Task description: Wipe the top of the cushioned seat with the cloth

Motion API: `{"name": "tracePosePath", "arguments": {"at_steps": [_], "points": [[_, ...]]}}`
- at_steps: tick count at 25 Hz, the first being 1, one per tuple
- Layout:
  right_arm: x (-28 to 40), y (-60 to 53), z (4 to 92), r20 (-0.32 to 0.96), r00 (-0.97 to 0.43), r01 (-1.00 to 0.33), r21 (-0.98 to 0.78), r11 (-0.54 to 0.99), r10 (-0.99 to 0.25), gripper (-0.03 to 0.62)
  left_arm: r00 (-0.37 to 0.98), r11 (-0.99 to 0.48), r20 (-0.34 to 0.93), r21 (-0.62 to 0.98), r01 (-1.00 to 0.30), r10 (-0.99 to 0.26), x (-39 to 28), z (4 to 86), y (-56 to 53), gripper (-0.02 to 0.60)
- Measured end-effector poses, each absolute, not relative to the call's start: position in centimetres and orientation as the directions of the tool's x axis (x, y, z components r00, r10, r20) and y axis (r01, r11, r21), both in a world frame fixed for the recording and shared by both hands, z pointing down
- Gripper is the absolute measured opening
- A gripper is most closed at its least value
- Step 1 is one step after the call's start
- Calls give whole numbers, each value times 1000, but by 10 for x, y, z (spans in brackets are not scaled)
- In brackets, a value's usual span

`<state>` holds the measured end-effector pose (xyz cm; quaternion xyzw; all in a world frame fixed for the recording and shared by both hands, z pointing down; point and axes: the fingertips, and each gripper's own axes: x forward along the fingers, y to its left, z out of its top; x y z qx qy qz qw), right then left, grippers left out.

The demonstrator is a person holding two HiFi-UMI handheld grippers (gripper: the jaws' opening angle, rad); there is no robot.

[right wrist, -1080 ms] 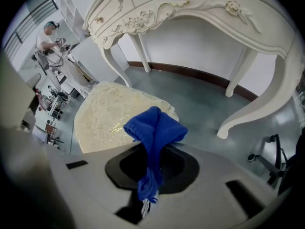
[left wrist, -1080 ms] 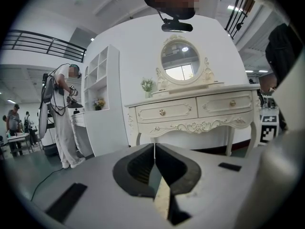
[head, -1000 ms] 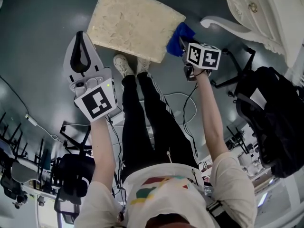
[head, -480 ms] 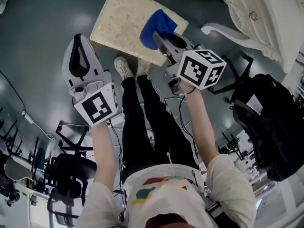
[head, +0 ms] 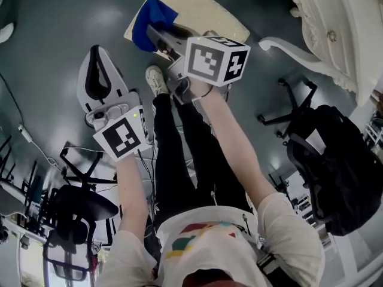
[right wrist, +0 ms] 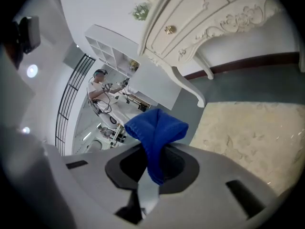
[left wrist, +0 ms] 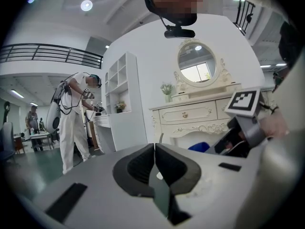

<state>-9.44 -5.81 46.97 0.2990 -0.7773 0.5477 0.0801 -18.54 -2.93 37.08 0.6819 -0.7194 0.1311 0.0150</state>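
Scene, all places given relative to the seat.

- Dresser (head: 335, 23): white, ornate, beyond the seat and to its right; one curved leg comes down near the seat's far edge.
- Backpack (head: 335, 160): black, on a chair well right of the seat, on the person's side.
- Seat (head: 200, 8): cream cushioned top, low on the grey floor just beyond the person's shoes. In the head view its long axis runs left to right, with a slight slant.
- Left gripper (head: 99, 55): off the seat to its left, over bare floor. Jaws pressed together, nothing between them. Its own view looks across at the dresser, not down at the seat. Idle.
- Right gripper (head: 160, 36): reaches over the seat's near left corner. Jaws pinch the cloth, which bunches out past the tips.
- Cloth (head: 151, 21): blue, folded into a wad, at the seat's left end. Whether it presses on the top I cannot tell; in the right gripper view it looks level with or just above the edge.

Judgement: wiping is under way, at the left limit of a stroke. Nearly all of the open top lies to the right of the cloth, along the long axis. The next pass therefore calls for a rightward sweep by the right arm, the nearer one, with the cloth kept flat on the cushion.
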Motion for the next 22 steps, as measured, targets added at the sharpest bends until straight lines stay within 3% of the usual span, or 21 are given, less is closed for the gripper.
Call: {"name": "tracePosePath", "arguments": {"at_steps": [7, 10, 14, 22], "points": [[-161, -39, 554, 552, -793, -596, -790, 142, -258, 34, -142, 101, 242, -176, -979, -960, -220, 386, -4, 6], [-176, -40, 583, 616, -758, -652, -731, 200, -217, 35, -169, 130, 230, -175, -976, -958, -230, 387, -5, 6], [-170, -42, 603, 687, -699, -713, -643, 280, -198, 34, -145, 97, 248, -194, -976, -958, -229, 395, 1, 6], [-144, -40, 609, 714, -668, -743, -624, 241, -211, 34, -120, 74, 222, -204, -976, -968, -226, 377, -11, 6]]}}
